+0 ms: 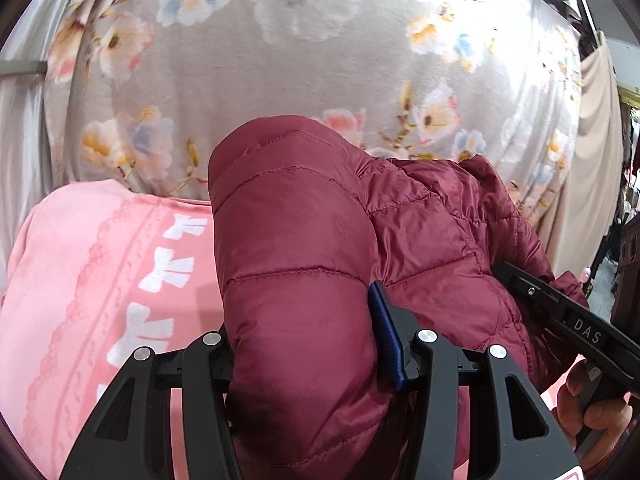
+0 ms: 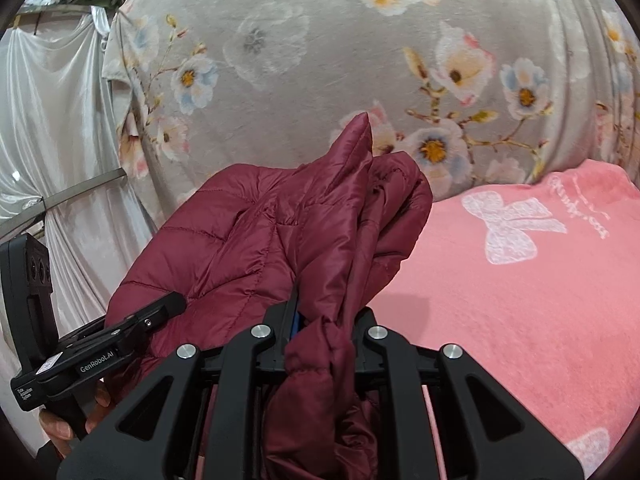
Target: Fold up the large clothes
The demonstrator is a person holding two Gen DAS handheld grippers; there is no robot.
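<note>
**Maroon puffer jacket held in the air by both claws, and the grip may slip**

The maroon puffer jacket hangs between the two claws, above the pink blanket with white bows, in front of the grey flowered cloth.

On the left side, the left gripper is clenched on a thick, rounded part of the jacket, perhaps a sleeve or a folded edge. This puffy part fills the space between the jaws and bulges forward from them; the blue pad presses into its right side. The fabric is smooth and the filling is soft, so I judge that the bulge can squeeze out of the jaws if the jacket is pulled sideways.

To the right of this claw, the body of the jacket goes across toward the right gripper. Here the jaws are nearly closed on a thin, twisted bunch of fabric that stands up from the claw and hangs down below it. Such a narrow bunch may hold only the outer shell, and the weight of the jacket could draw it slowly out.

If one side slips, the jacket will drop on the pink blanket in a heap. The layers between the claws are also wrinkled, so the fold may come out uneven if the jacket is laid down without stretching it first.
</note>
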